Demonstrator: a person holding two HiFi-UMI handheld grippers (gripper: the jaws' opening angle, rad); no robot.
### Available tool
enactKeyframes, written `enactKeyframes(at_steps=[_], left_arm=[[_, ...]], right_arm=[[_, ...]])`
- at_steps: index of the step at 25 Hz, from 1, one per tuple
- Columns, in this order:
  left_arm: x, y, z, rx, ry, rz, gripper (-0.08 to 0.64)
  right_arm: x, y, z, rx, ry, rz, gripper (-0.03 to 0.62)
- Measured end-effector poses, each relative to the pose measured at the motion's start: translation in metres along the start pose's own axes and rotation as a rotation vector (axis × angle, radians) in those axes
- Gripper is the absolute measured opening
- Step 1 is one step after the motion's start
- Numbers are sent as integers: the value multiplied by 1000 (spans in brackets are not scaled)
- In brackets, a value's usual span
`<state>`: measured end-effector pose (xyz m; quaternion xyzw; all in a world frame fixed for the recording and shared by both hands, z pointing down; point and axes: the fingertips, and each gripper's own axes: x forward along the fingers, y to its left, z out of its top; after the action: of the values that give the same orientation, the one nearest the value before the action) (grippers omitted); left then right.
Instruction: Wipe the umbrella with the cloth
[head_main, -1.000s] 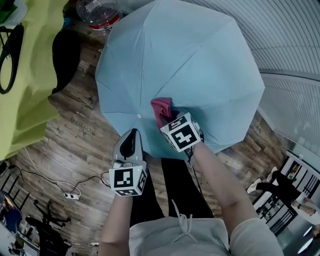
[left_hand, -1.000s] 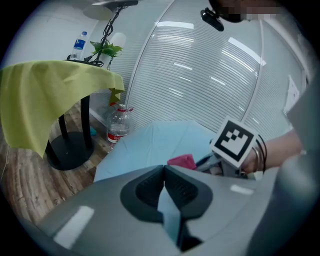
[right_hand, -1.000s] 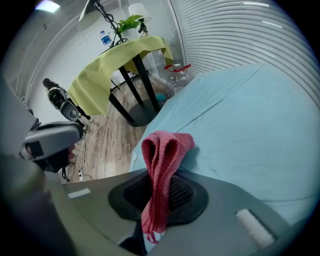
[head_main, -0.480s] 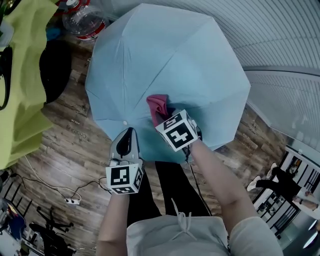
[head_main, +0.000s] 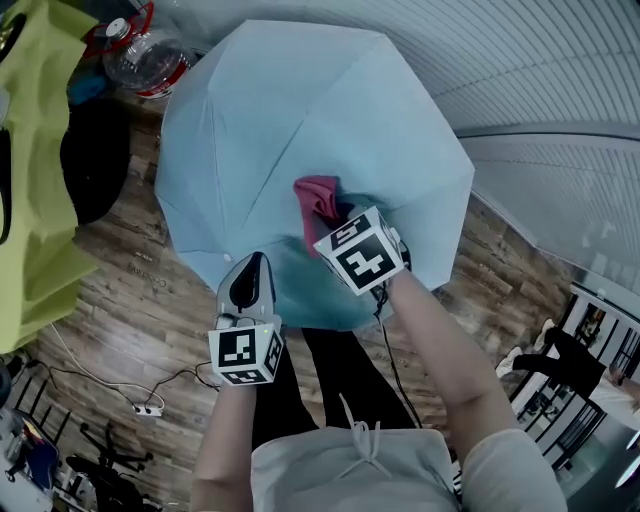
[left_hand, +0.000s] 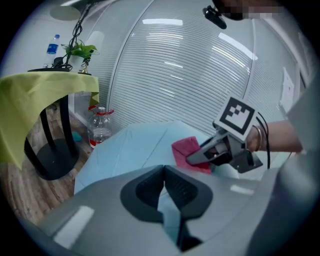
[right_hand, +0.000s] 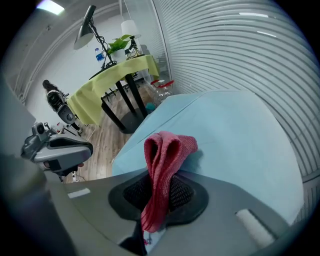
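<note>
This looks to me like a work room in an office or a studio, not a home. The floor (head_main: 120, 290) is of wood planks, and a white ribbed wall (head_main: 540, 70) curves along one side. A table under a yellow-green cloth (right_hand: 107, 80) carries a desk lamp (right_hand: 86, 27), a potted plant (right_hand: 119, 45) and a small water bottle (right_hand: 100, 54). On the floor are a big water jug (head_main: 140, 62) and a power strip (head_main: 148, 408) with loose cables.

I can read no words or numbers here: the bottle's (head_main: 140, 62) red label is too small, faint print on the floor (head_main: 150, 283) is blurred, and the left marker cube (head_main: 243, 357) and right marker cube (head_main: 360, 258) show only black-and-white square patterns.
</note>
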<state>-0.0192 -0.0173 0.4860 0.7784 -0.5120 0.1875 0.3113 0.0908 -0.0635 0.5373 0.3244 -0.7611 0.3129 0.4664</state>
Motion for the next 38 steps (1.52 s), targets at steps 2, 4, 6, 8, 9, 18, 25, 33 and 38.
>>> enactKeyframes(at_steps=[2,4,6,8,9,18,25,33,38], left_arm=[[6,-10,2,3,4,-8,6],[11,-20,5,10,5,-15,6],[17,-29,8,11,5,-19,8],[23,-35,13,7,4,-18,6],[26,-37,15,5,4,-17,8],[54,-68,32,14,0,-25,6],[73,-92,35,22,8,-39,8],[97,-124,44,51,12,-63,8],[112,-150,54,103,0,-107,6]], right_arm=[[-7,-12,2,-7,2,-9,57],[-14,-23,4,-17,8,-16,57],[-20,-34,6,-30,16,-17,57],[-25,-45,10,-49,23,-17,57],[-28,-50,11,-58,27,-16,57],[-48,-91,10,-60,42,13,58],[-66,-131,4,-31,41,-18,61],[-74,-188,-15,-40,49,-82,60],[-73,-216,-29,3,51,-116,60]])
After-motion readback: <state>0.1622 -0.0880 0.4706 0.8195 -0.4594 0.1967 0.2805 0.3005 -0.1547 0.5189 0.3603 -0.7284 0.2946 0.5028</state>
